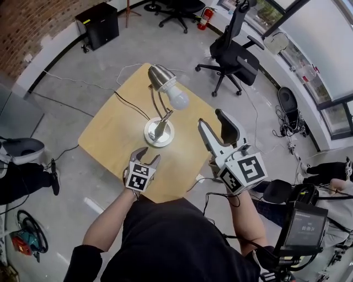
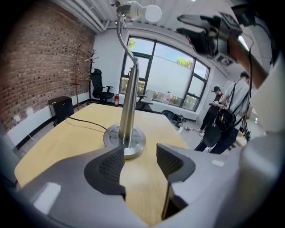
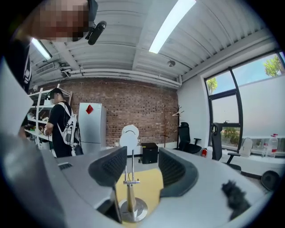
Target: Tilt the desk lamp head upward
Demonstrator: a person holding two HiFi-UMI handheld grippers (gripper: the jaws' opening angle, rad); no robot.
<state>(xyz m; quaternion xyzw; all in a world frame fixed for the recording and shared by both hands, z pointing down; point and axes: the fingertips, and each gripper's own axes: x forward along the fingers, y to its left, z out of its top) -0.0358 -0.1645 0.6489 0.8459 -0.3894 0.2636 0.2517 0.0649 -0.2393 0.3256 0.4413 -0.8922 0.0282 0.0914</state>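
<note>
Left gripper (image 1: pixel 148 155) (image 2: pixel 140 160): stands open, with only bare tabletop between the pads. Hovers over the near edge of the wooden table (image 1: pixel 107 140) (image 2: pixel 67 142), aimed downward at the lamp base (image 1: pixel 159 133) (image 2: pixel 124 141), near it but apart from it.

Right gripper (image 1: pixel 211 117) (image 3: pixel 141 167): also gapes wide and grips nothing. Hangs to the right of the desk lamp (image 1: pixel 163 104) (image 3: pixel 129 178), over the table's right edge, clear of the lamp; frames the lamp in the gap between the pads, well beyond them.

Desk lamp: stands upright on its round metal base near the middle of the table. Carries a thin bent stem (image 2: pixel 129 89) up to the brushed-metal lamp head (image 1: pixel 160 76); turns the white bulb (image 1: pixel 177 98) (image 2: pixel 152 12) down and toward the right gripper.

Beyond that: a black cord (image 1: pixel 131 104) (image 2: pixel 84 122) from the base across the tabletop to the far left edge, and a black office chair (image 1: pixel 234 52) on the grey floor past the table.
</note>
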